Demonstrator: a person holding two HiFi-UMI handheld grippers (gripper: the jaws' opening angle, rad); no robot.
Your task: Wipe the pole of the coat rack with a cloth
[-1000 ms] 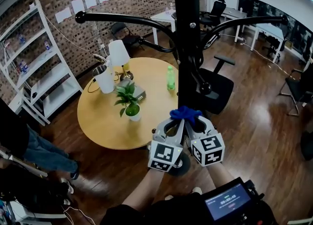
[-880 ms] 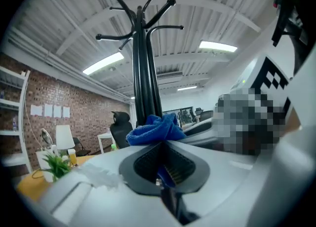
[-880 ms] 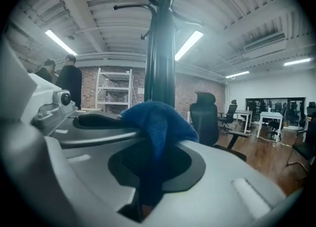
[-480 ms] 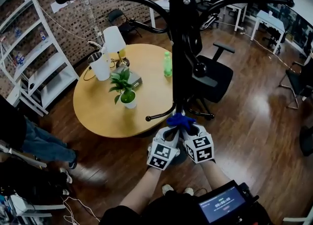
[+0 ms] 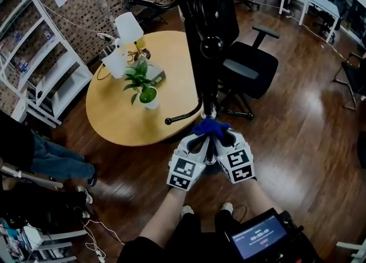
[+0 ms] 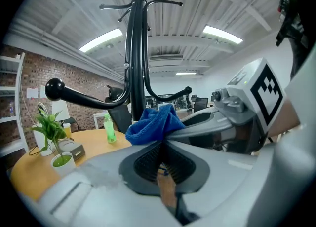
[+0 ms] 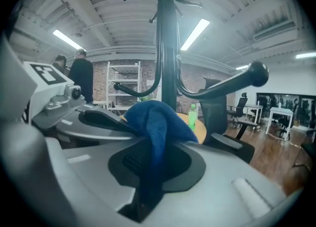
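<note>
Coat rack pole [image 5: 207,84]: black, upright, standing on a dark wood floor [image 5: 297,136].
Cloth [image 5: 211,128]: blue, bunching low against the pole.
Left gripper [image 5: 206,138]: jaws pressing together, pinching the cloth at their tips.
Right gripper [image 5: 221,137]: jaws clamping on a fold of the cloth.
Round table [image 5: 114,119]: sitting left of the pole, carrying a potted plant [image 5: 143,87].
Office chair [image 5: 246,73]: standing right of the pole.
White shelf [image 5: 46,79] and brick wall [image 5: 74,16]: lying farther left of the pole.
</note>
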